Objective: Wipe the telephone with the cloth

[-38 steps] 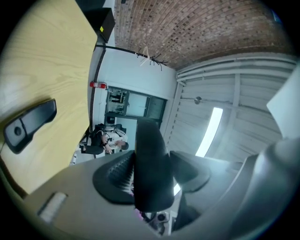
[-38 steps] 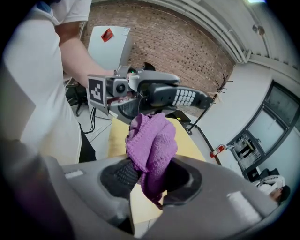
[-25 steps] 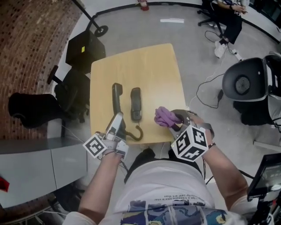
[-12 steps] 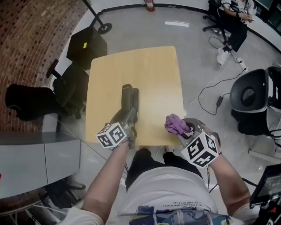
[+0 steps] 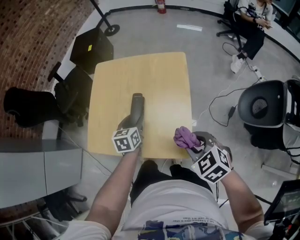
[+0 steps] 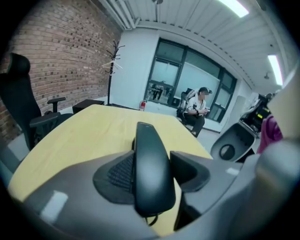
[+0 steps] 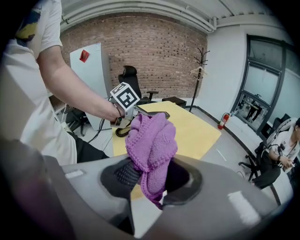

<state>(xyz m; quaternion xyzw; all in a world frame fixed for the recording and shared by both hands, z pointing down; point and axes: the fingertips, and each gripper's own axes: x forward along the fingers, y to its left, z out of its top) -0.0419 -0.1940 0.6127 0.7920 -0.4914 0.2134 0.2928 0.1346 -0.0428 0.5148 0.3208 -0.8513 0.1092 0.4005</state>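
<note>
A black telephone handset (image 5: 136, 108) lies lengthwise over the phone's base on the yellow table (image 5: 159, 79), and the base is almost hidden beneath it. My left gripper (image 5: 132, 123) is shut on the handset's near end. In the left gripper view the handset (image 6: 150, 173) fills the space between the jaws, with its cord (image 6: 152, 218) hanging below. My right gripper (image 5: 193, 143) hovers off the table's near right corner, shut on a bunched purple cloth (image 5: 185, 137). In the right gripper view the cloth (image 7: 152, 145) rises out of the jaws.
Black office chairs (image 5: 33, 110) and a black case (image 5: 91, 47) stand left of the table. A round grey machine (image 5: 262, 103) and floor cables are on the right. A seated person (image 5: 251, 21) is at the far right, and a fire extinguisher (image 5: 161, 5) stands at the far wall.
The handset, which lay on the table left of the base, has been taken up by my left gripper, carried right and lowered over the base. The right gripper with the cloth drifted slightly right.
</note>
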